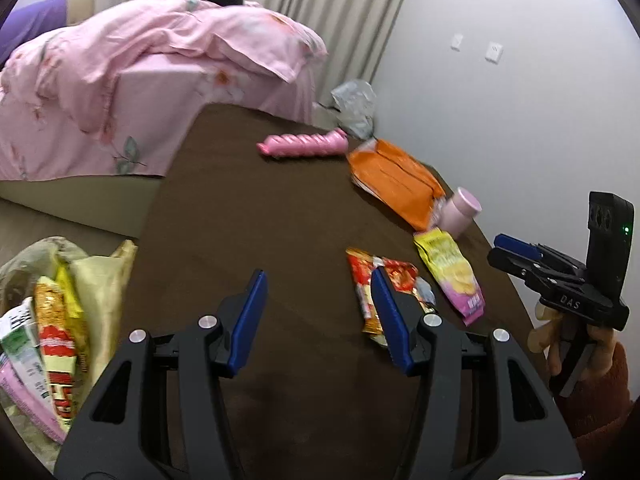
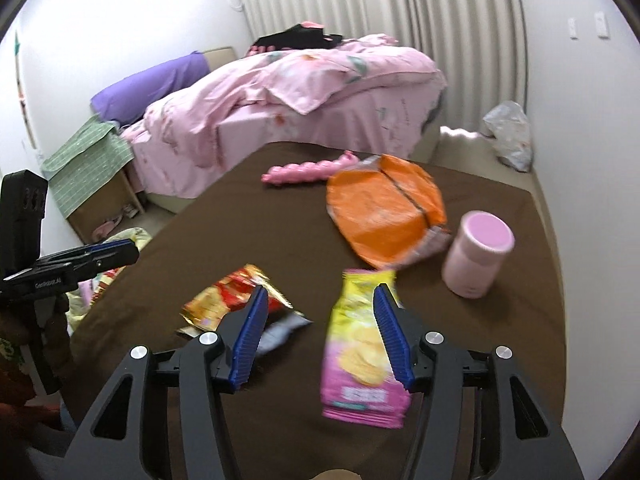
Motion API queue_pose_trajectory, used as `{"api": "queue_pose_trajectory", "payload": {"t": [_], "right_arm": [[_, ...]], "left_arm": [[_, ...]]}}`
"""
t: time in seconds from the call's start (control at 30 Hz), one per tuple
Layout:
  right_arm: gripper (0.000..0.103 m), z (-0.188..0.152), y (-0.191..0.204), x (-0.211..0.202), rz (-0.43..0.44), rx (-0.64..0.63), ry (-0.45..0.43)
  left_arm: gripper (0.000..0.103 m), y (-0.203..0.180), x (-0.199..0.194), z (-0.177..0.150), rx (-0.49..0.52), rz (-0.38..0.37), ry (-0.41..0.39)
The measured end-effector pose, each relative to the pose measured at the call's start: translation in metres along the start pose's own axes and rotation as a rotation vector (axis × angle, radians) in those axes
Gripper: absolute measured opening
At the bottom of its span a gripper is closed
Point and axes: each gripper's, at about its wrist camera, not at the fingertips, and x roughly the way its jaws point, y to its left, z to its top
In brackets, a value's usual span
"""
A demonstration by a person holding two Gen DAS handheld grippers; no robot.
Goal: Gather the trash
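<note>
A: Hovering over the brown table (image 1: 280, 220), left gripper (image 1: 320, 320) spread wide, nothing between its blue pads. The right-hand pad covers part of the red snack wrapper (image 1: 368, 280), so the wrapper's middle is hidden in the left wrist view.

B: Right gripper (image 2: 320, 332) likewise released and empty, above the table. Its left pad overlaps the red wrapper's corner; its right pad hides one edge of the yellow-and-pink chip bag (image 2: 360, 340). Print on that bag is blurred, unreadable.

A: Both pieces lie flat on the table, near each other, not touching as far as I can see. Beyond them: orange bag (image 2: 384, 216), crumpled, and a pink cup (image 2: 478, 252) just beside it. Contact between those two unclear.

B: A pink twisted object (image 1: 304, 144) sits at the far edge of the table; cannot tell what it is.

A: Trash bag (image 1: 100, 280) off the table's left edge, cut off by the frame. Several wrappers show inside it, labels too smeared to read.

B: From the left wrist view the right gripper appears side-on, its fingers largely hidden. A pale plastic bag (image 2: 510, 136) lies on the floor by the curtain (image 2: 400, 0), contents not visible. Pink bedding (image 2: 300, 92) behind.
</note>
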Motion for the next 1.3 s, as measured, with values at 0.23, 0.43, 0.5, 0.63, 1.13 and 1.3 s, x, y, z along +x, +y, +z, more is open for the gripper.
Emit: {"api": "queue_pose_trajectory", "payload": {"t": [0.23,0.43,0.5,0.63,1.13,1.3], "right_arm": [[0.052,-0.025,-0.026,0.005,-0.046,0.054,0.030],[0.053,-0.038,-0.040,0.003,-0.063,0.070,0.049],[0.053,-0.038,-0.040,0.005,-0.077,0.067,0.060],[0.053,-0.043,-0.047,0.006,-0.081,0.127,0.075],[0.066,-0.065,-0.043,0.003,0.016,0.207,0.161],[0.066,-0.074,-0.030,0.006,-0.026,0.158,0.157]], "left_arm": [[0.054,-0.037,0.045,0.032,0.145,-0.123,0.040],[0.054,-0.061,0.120,0.093,0.313,-0.144,0.075],[0.054,-0.065,0.150,0.115,0.333,-0.122,0.103],[0.054,-0.062,0.206,0.141,0.267,-0.078,0.155],[0.009,-0.026,0.075,0.102,0.018,0.002,0.080],[0.009,0.011,-0.030,0.064,-0.142,0.077,-0.047]]}}
